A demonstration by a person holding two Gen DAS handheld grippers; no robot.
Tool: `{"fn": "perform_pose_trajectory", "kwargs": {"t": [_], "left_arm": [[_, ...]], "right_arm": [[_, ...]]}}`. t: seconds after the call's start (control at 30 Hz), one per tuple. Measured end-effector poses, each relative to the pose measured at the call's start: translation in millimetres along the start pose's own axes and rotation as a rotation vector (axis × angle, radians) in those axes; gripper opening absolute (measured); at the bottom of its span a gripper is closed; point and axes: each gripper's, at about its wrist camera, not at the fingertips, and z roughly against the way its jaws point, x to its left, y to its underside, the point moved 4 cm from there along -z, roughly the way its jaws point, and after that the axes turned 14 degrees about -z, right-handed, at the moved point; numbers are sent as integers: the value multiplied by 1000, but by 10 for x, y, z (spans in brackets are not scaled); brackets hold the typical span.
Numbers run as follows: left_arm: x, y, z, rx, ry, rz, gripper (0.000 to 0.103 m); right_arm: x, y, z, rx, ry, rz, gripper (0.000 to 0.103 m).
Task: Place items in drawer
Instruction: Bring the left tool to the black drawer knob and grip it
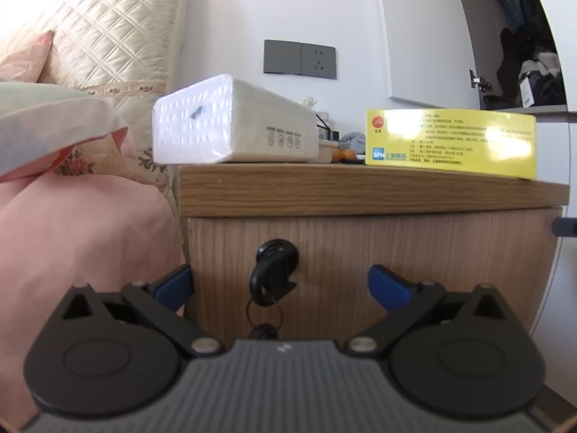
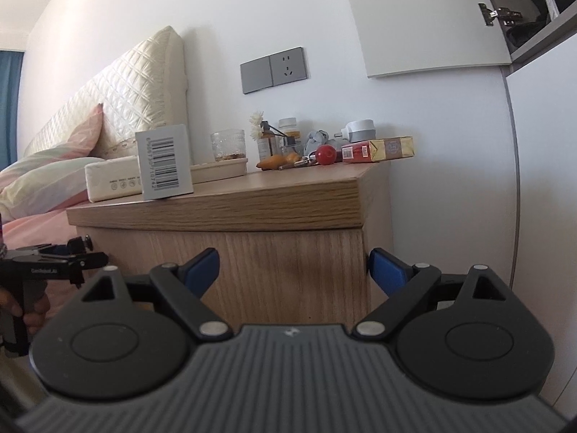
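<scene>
The left gripper [image 1: 281, 283] has its blue fingers [image 1: 387, 285] spread wide and holding nothing, and between them, straight ahead and close, sits the black key [image 1: 272, 281] in the lock of the drawer [image 1: 360, 252] front. The drawer is shut, so the items cannot go in yet; opening it looks like the step in hand, and the left gripper is far the nearer to that key. A second key hangs below on a ring, partly hidden by the gripper body. The right gripper [image 2: 295, 270] also has its fingers [image 2: 387, 270] spread and empty, aimed at the right corner of the nightstand, well off from the lock. Above both, on the wooden surface [image 1: 360, 187], lie the things likely meant for the drawer: a white tissue pack [image 1: 234, 122] toward the bed side, its long axis running back toward the wall, and a yellow box [image 1: 450, 140] standing on its long edge along the front right. Further back are a glass [image 2: 228, 144], small bottles, a red ball [image 2: 326, 154] and a red-and-gold packet [image 2: 378, 148]. The bed [image 1: 72, 234] with pink bedding lies to the left.
</scene>
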Motion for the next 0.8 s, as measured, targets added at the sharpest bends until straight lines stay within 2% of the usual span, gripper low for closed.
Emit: {"fn": "perform_pose_trajectory", "kwargs": {"t": [0.5, 0.8], "left_arm": [[-53, 28, 102, -6, -4, -51, 103], [-46, 9, 37, -3, -16, -46, 103]], "right_arm": [[-41, -62, 111, 48, -87, 33, 95], [55, -30, 56, -10, -6, 31, 94]]}}
